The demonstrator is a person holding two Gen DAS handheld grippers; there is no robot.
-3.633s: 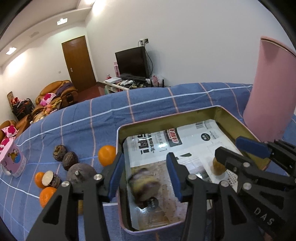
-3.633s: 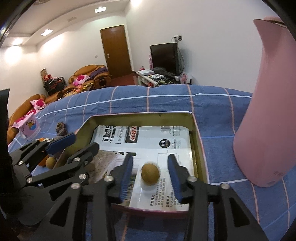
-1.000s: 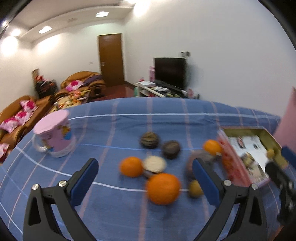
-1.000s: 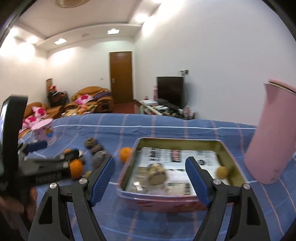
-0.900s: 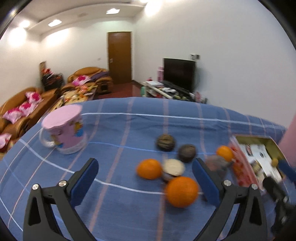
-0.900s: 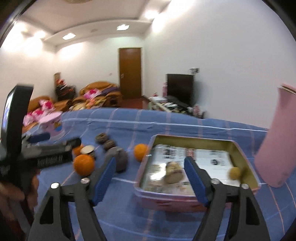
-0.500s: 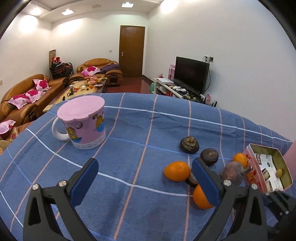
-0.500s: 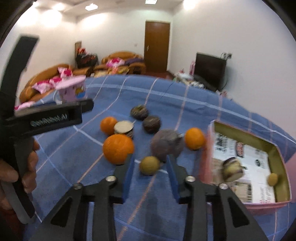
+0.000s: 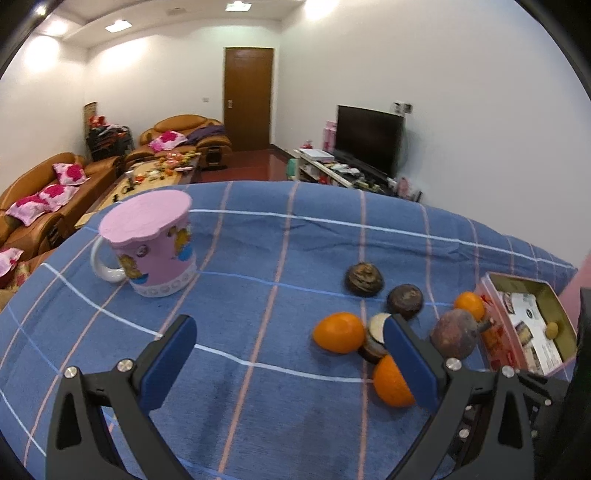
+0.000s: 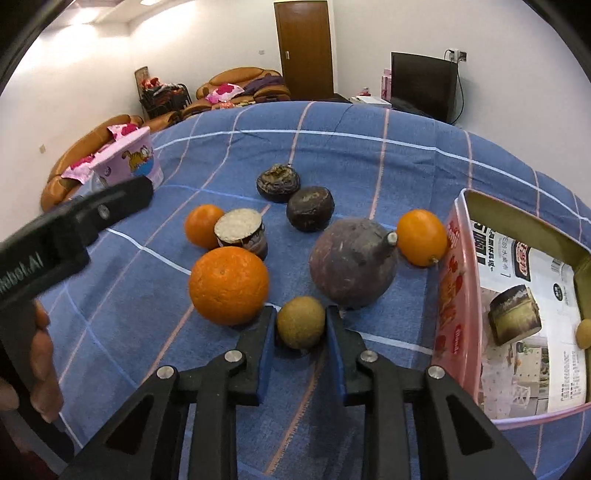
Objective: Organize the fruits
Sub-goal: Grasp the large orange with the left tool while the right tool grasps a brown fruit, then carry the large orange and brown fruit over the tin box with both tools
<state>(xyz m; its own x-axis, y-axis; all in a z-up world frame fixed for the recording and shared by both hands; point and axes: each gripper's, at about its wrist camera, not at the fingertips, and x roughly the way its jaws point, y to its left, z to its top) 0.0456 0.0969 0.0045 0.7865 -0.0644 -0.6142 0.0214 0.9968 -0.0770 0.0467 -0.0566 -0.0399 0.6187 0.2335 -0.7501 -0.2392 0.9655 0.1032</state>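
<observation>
It was a home living room. Tan leather sofas (image 9: 44, 199) with pink floral cushions (image 9: 70, 173) lined one wall beside a cluttered coffee table (image 9: 155, 173). A flat television (image 9: 369, 140) stood on a low stand opposite, a brown wooden door (image 9: 248, 98) closed the far end, and recessed ceiling lights (image 9: 118, 26) shone overhead.

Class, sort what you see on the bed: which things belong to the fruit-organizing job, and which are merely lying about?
Job: small brown fruit between the right gripper fingers, big orange, purple fruit, tin.
Lying about: pink mug, TV, sofa.
</observation>
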